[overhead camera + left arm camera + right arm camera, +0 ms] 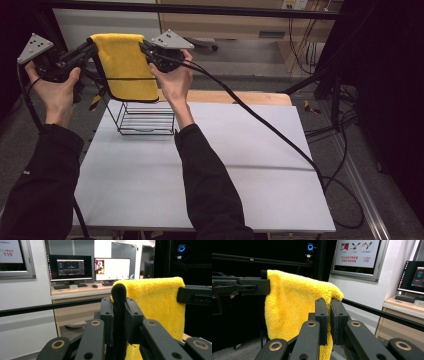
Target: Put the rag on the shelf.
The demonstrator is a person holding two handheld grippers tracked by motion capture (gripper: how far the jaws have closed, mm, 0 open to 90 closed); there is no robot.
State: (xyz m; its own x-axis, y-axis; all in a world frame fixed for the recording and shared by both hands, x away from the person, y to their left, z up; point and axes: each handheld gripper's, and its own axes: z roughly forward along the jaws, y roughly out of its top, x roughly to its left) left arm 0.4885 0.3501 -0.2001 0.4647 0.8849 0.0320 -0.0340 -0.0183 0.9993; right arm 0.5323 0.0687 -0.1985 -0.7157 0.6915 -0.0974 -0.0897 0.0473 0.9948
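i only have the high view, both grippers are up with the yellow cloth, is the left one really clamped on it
Observer: Yes. In the left gripper view the left gripper has its fingers pressed on a folded edge of the yellow cloth.
Operator: and the right
Observer: The right gripper pinches the cloth's other top corner, with its fingers nearly together.
Operator: anything behind the cloth i should know about
Observer: The left gripper view shows a desk with two lit monitors well beyond the cloth. In your view the wire rack stands on the table below the cloth.
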